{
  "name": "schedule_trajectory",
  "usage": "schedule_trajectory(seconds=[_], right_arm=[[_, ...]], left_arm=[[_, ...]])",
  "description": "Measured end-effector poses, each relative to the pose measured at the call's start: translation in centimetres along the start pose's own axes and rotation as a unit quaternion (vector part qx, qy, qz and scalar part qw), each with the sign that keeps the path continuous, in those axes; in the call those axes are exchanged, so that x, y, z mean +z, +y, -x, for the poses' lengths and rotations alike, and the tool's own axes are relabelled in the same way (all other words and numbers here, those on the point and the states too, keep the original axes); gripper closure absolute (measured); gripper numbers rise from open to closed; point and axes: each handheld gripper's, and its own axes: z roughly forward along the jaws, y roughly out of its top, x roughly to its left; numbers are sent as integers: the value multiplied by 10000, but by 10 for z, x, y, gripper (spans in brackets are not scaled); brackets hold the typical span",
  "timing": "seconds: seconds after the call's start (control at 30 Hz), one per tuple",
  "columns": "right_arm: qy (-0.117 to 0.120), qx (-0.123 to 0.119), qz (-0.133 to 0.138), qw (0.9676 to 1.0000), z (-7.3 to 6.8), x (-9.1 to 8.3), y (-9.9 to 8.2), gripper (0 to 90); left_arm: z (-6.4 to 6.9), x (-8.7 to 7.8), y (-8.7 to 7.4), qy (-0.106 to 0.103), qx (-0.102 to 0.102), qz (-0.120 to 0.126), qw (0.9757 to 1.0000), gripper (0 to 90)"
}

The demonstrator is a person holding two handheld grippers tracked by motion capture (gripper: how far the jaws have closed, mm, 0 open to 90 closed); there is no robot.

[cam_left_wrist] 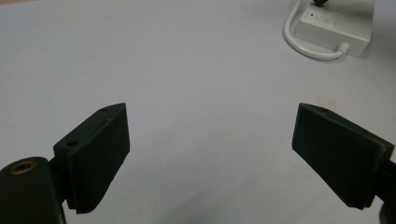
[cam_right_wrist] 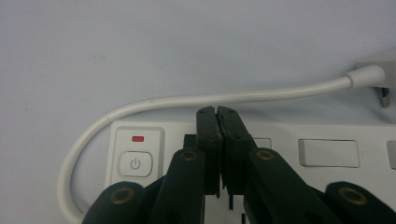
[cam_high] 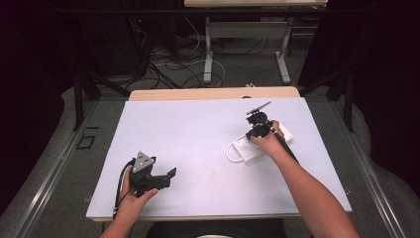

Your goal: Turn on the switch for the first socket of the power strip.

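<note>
Power strip (cam_high: 257, 146), a smooth white plastic slab, runs near-left to far-right; right tongs (cam_right_wrist: 217, 111) pressed together over it, left tongs (cam_left_wrist: 210, 154) apart.

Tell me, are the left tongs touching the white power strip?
Apart. The high view shows the left tongs near the table's front, with bare surface between them and the power strip.

The right gripper (cam_right_wrist: 218, 112) hides part of the power strip (cam_right_wrist: 327, 135) beneath its closed tips; the strip's far end is cut off.
</note>
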Motion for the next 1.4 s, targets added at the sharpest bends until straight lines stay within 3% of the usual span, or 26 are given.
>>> schedule_trajectory(seconds=[0.33,0.77,0.8,0.83,1.17,1.2,1.23,1.4], right_arm=[[97,-66,-53,9999,-2,-1,1,775],[146,-163,18,9998,-9,-2,0,574],[182,-169,161,9996,-9,0,-1,565],[132,-184,69,9997,-11,-2,0,555],[224,-492,420,9977,-18,-9,-2,472],[184,-419,352,9983,-20,-12,-2,462],[197,-544,401,9975,-19,-12,-1,451],[270,-642,482,9964,-24,-19,-1,441]], left_arm=[[0,1,0,12,-53,-24,10000,113],[-1,1,0,20,-38,-26,10000,114],[-1,1,0,20,-38,-24,10000,114],[-1,1,0,20,-36,-24,10000,114],[-2,1,0,20,-38,-27,10000,114],[-2,1,0,19,-44,-25,10000,115],[-2,1,0,20,-49,-24,10000,115],[-2,1,0,27,-59,-30,10000,115]])
